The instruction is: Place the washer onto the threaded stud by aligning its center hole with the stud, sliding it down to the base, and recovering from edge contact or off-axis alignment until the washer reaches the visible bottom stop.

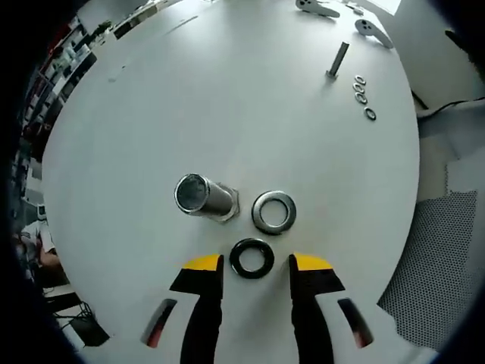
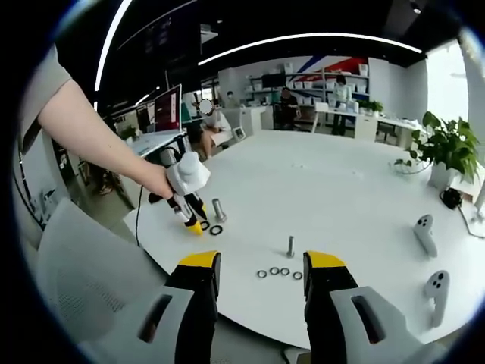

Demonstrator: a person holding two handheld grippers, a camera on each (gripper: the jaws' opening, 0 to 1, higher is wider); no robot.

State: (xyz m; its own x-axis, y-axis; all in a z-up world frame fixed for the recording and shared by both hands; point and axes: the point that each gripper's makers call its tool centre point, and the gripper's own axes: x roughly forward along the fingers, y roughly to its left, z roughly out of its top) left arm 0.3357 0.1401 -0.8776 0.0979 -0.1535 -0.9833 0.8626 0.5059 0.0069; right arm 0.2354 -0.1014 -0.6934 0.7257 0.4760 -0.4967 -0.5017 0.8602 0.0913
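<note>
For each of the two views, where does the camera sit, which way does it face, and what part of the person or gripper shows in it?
Left gripper view: rides on the left gripper, looking down at the white table, black washer, silver washer and large stud.
Right gripper view: rides on the right gripper, facing across the table from its edge; the person's arm holds the left gripper there.
Shared: table, large stud, both washers.

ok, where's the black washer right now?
In the left gripper view the black washer lies flat on the white table, between the open left gripper's yellow tips, just below the silver washer and right of the stud.
</note>
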